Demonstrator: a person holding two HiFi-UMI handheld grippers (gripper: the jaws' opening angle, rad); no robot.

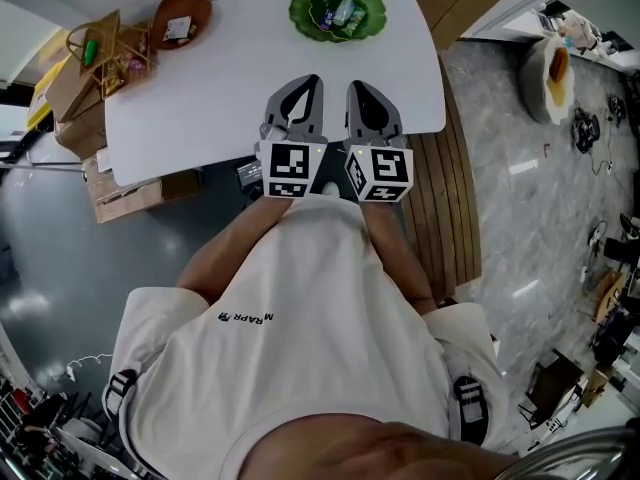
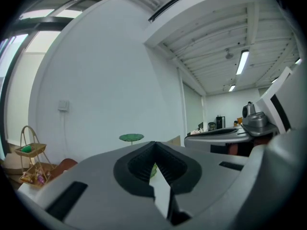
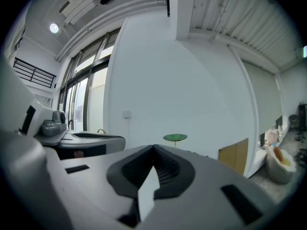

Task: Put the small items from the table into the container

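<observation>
At the far edge of the white table [image 1: 220, 88] stands a green leaf-shaped dish [image 1: 338, 10] with small wrapped items in it. It shows small and distant as a green dish [image 2: 131, 138] in the left gripper view and as a green dish [image 3: 175, 138] in the right gripper view. My left gripper [image 1: 312, 80] and right gripper [image 1: 354, 88] lie side by side over the table's near edge, pointing toward the dish. Both are shut, tips meeting, with nothing between the jaws. The left gripper [image 2: 154, 143] and right gripper [image 3: 154, 147] look almost level across the table.
A brown bowl [image 1: 181, 18] holding a small packet sits at the table's far left. A wicker basket stand [image 1: 105, 53] stands beyond the left edge, seen too as a basket stand [image 2: 29, 159]. Cardboard boxes [image 1: 120, 193] lie under the table. A wooden panel [image 1: 440, 218] runs along the right.
</observation>
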